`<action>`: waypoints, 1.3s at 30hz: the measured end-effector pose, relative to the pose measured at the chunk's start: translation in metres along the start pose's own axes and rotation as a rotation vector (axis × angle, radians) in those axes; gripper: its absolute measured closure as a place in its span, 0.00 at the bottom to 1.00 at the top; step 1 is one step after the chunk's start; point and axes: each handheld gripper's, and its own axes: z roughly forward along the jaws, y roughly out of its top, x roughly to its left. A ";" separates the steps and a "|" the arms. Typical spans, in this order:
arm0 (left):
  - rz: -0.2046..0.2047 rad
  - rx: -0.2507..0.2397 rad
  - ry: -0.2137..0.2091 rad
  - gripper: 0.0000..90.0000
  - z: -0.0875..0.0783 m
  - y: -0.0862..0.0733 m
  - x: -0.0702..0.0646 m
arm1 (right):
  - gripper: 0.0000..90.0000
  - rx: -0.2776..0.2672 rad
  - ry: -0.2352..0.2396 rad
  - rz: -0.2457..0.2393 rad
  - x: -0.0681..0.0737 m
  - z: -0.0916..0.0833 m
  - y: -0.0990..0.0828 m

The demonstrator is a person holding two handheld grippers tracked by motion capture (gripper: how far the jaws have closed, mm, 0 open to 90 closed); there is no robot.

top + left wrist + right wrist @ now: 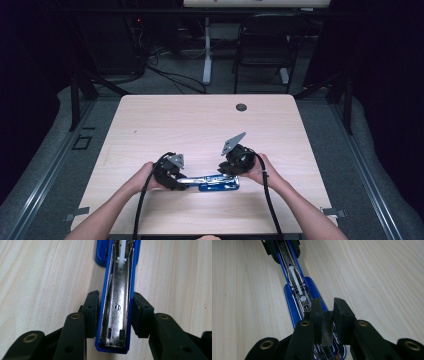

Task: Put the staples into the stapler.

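Note:
A blue stapler (216, 183) lies swung open along the near part of the wooden table (200, 125). My left gripper (181, 183) is shut on the stapler's opened upper arm (116, 302); its pads (91, 312) press on both blue sides, and the metal channel faces up between them. My right gripper (228, 172) hovers over the other half of the stapler (298, 293), shut on a short grey strip of staples (327, 327). The strip hangs just above the magazine rail. The left gripper (282, 247) also shows at the far end in the right gripper view.
A dark cable grommet (241, 107) sits near the table's far edge. Beyond the table stand a black chair (265, 45) and a white desk leg (206, 50). Both forearms come in over the table's near edge.

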 end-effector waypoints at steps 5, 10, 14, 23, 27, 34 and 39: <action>0.001 0.005 0.003 0.69 0.000 0.000 0.000 | 0.87 -0.005 0.024 -0.014 0.000 0.001 -0.002; 0.002 0.004 0.000 0.69 0.000 0.000 0.000 | 0.87 -0.002 0.039 -0.035 0.001 0.002 -0.003; 0.001 0.002 -0.001 0.69 0.000 0.000 0.001 | 0.87 0.007 0.053 -0.050 -0.001 0.002 -0.005; -0.001 -0.004 -0.009 0.69 0.000 0.000 0.001 | 0.87 0.001 0.071 -0.060 -0.002 0.004 -0.010; -0.002 -0.005 -0.009 0.69 0.000 0.000 0.001 | 0.87 -0.008 0.076 -0.067 -0.003 0.003 -0.011; -0.003 -0.005 -0.007 0.69 0.001 0.000 0.001 | 0.87 -0.008 0.073 -0.088 -0.003 0.003 -0.011; -0.005 -0.005 -0.005 0.69 0.001 0.000 0.001 | 0.87 -0.009 0.078 -0.099 -0.004 0.002 -0.012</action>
